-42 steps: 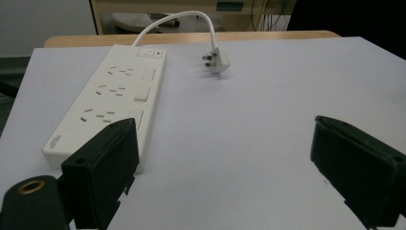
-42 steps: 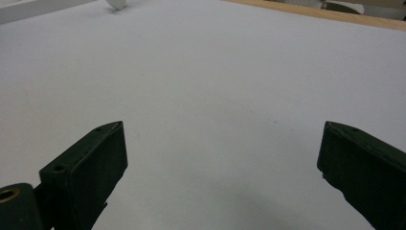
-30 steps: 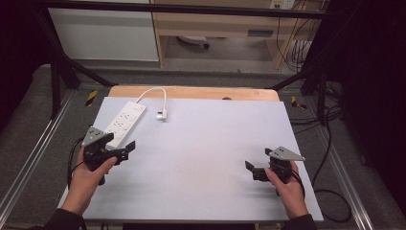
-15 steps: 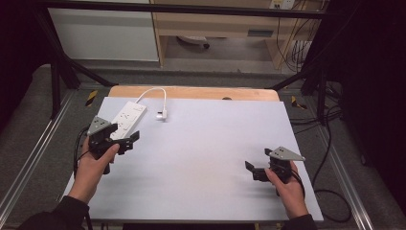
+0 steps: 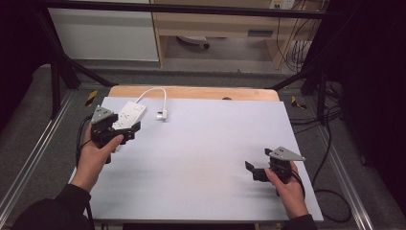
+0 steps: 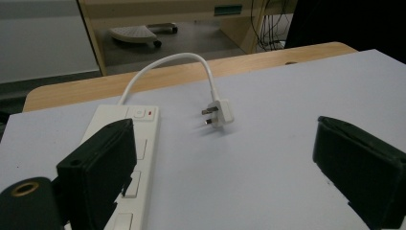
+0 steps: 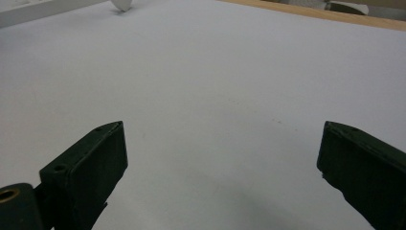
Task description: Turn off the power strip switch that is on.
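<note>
Power strip (image 5: 128,115) work has barely begun, judging by how things lie. Largest first: the table (image 5: 206,158), covered with a pale sheet, is bare across most of its width. At its far left corner lies the white power strip, flat and lengthwise. A short white cable (image 6: 167,64) arcs from its far end to the plug (image 6: 219,112), which rests loose on the table just to the strip's right, pins pointing back toward it.

The left gripper (image 5: 116,134) hovers over the near end of the strip, its fingers (image 6: 98,167) spread wide and holding nothing; one of them hangs above the sockets. The right gripper (image 5: 261,171) sits well apart at the near right, fingers (image 7: 86,172) likewise apart and empty over bare table.

Nothing is grasped yet; taking hold of strip or plug is all left to do.
</note>
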`<state>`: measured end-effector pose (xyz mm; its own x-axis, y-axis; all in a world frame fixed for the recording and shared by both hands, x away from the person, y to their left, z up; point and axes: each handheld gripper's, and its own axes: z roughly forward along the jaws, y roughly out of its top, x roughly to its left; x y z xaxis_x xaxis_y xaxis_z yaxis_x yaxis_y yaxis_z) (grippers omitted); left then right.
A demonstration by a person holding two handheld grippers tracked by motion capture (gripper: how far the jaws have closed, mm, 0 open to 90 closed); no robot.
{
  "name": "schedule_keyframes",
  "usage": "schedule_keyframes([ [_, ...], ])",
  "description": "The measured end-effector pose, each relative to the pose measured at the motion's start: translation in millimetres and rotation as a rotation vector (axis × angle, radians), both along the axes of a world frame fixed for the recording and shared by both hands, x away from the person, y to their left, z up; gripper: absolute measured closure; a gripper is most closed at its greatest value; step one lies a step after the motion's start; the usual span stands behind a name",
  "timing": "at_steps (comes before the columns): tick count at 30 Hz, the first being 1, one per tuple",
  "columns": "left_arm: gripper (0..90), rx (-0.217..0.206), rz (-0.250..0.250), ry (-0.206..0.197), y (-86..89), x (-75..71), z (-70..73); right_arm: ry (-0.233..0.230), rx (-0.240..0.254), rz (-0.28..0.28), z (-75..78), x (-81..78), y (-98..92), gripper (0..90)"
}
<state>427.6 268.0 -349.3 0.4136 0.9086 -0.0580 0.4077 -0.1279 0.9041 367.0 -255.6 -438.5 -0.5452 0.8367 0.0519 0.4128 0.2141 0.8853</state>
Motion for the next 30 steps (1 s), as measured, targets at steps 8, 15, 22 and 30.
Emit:
schedule_keyframes([
  [8,7.6,0.024,0.011,0.002,1.2,15.8,1.2,-0.002,0.003,-0.002,0.2,-0.1,-0.3,3.7],
  [15,7.7,0.033,0.017,-0.002,2.1,25.9,0.5,-0.003,0.003,-0.003,0.2,-0.1,-0.4,3.6],
  [22,7.8,0.036,0.033,0.004,4.4,33.5,-2.7,-0.003,0.002,-0.004,0.2,-0.2,-0.7,3.5],
  [30,8.4,0.006,0.055,0.007,8.4,38.9,-3.6,0.001,-0.007,-0.003,-0.2,0.0,-0.8,3.5],
])
